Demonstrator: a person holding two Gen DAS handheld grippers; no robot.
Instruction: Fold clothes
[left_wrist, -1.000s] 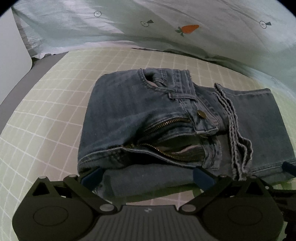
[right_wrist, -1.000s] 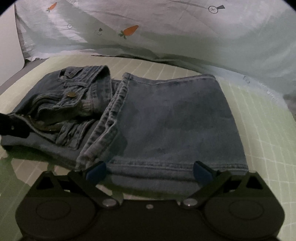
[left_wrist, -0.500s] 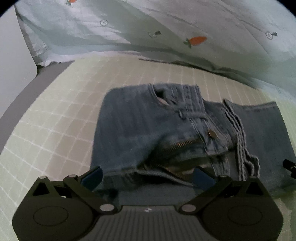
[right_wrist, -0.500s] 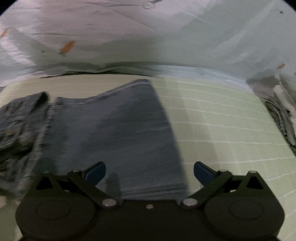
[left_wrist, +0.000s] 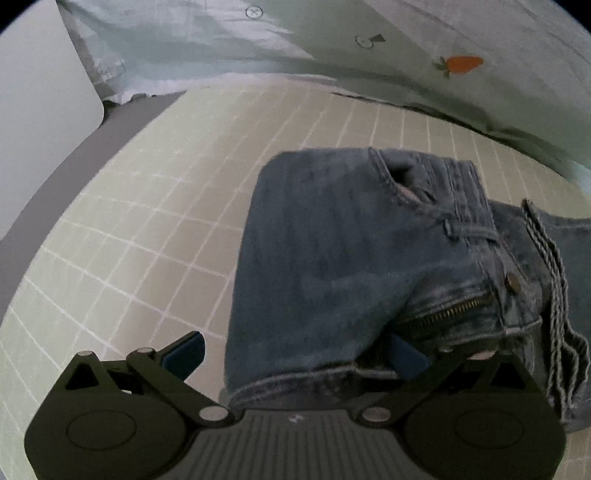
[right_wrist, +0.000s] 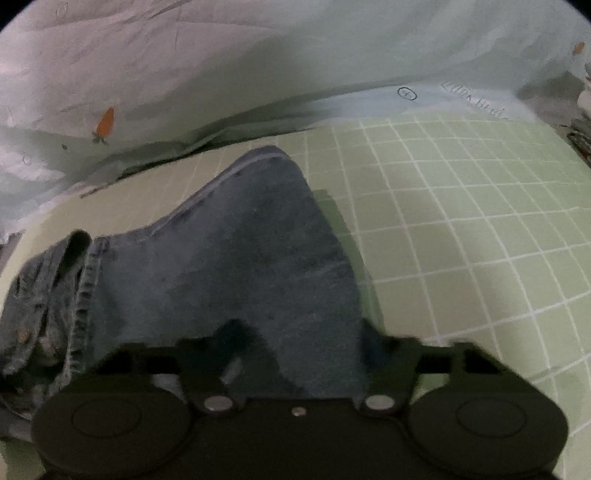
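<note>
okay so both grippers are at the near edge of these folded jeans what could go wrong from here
1. The left gripper is open with only one finger tucked under the zipper; closing may catch a single layer, so the fold spills.
2. The right gripper looks closed on the jeans, though blurred. Lifting unevenly could skew them.
3. The waistband sits bunched on top and may slide off.

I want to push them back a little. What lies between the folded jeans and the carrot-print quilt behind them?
Only bare checked sheet lies between the jeans and the quilt. The left wrist view shows this.
</note>
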